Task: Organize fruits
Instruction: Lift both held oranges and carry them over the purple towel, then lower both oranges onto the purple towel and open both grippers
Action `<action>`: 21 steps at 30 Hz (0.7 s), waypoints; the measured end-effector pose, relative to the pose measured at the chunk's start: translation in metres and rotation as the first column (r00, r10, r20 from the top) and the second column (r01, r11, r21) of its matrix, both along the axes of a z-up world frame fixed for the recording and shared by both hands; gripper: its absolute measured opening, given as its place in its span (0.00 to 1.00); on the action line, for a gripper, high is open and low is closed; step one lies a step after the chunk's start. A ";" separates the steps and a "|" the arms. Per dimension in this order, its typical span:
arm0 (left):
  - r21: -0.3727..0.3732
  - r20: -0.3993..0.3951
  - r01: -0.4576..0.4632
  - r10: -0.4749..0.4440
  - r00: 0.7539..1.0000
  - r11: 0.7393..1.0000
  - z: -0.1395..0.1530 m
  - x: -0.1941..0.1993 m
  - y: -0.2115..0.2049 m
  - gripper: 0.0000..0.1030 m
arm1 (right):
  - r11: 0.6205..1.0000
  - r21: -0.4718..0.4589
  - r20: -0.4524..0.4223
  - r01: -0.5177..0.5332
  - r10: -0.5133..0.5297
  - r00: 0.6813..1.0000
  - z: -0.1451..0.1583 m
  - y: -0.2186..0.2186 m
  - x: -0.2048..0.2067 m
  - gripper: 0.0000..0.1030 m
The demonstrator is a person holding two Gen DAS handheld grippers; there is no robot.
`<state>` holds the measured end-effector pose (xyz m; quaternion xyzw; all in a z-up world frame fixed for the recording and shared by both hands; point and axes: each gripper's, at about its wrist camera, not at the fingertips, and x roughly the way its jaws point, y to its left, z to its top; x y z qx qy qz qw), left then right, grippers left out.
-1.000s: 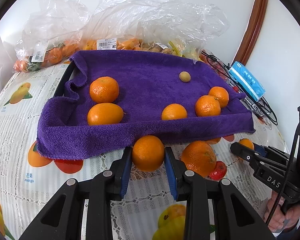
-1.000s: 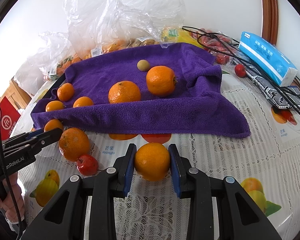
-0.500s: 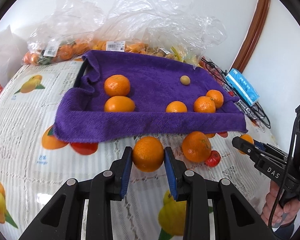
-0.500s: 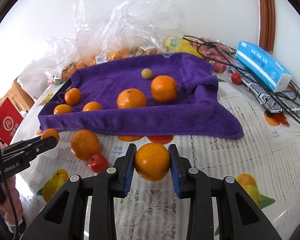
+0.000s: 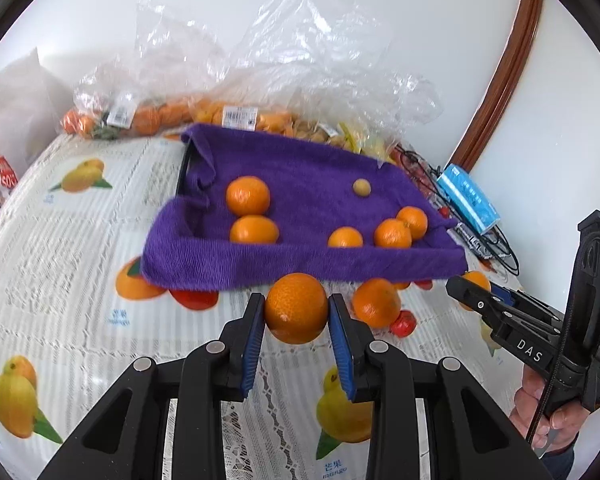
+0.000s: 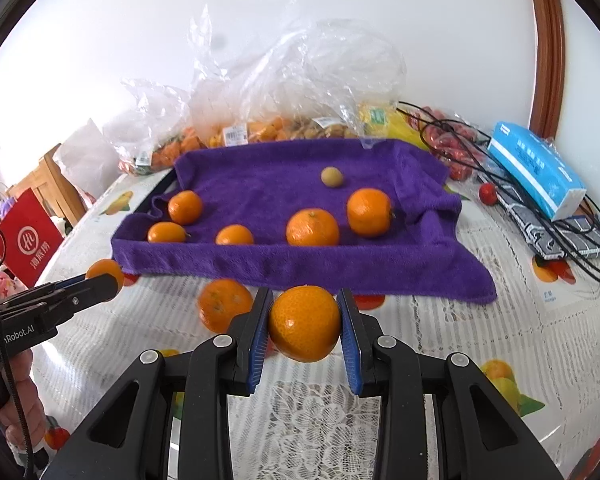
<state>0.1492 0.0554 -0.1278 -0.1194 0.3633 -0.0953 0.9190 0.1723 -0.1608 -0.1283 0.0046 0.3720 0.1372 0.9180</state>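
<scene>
Fingers of the left gripper (image 5: 296,330), at lower centre of the left wrist view, clamp a round orange (image 5: 296,308) between their blue pads, the fruit hanging clear above the table (image 5: 60,264); pinching it across its widest part probably keeps a round thing from rolling out. At lower centre of the right wrist view, the right gripper (image 6: 305,336) squeezes a second orange (image 6: 305,323) the same way, also off the cloth-covered table. Both hands hold a fruit at once, so two can likely be carried in one trip.

Just beyond the fingers in the left wrist view, a loose orange (image 5: 376,302) and a small red fruit (image 5: 404,323) sit side by side on the table, not yet gathered, close to the near hem of the purple towel (image 5: 300,260). The towel lies over what looks like a dark tray, its edges raised, which would stop fruit rolling away; five oranges and one small yellowish fruit (image 5: 362,187) already rest in its hollow. I judge both held oranges are meant to go there.

Farther back, upper centre, clear plastic bags (image 5: 260,80) hold more fruit against the wall
</scene>
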 end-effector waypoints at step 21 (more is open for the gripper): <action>0.033 0.054 -0.031 0.029 0.998 0.999 0.036 0.079 -0.003 0.29 | 1.000 -0.002 0.103 0.006 -0.005 0.995 0.050 0.017 0.075 0.32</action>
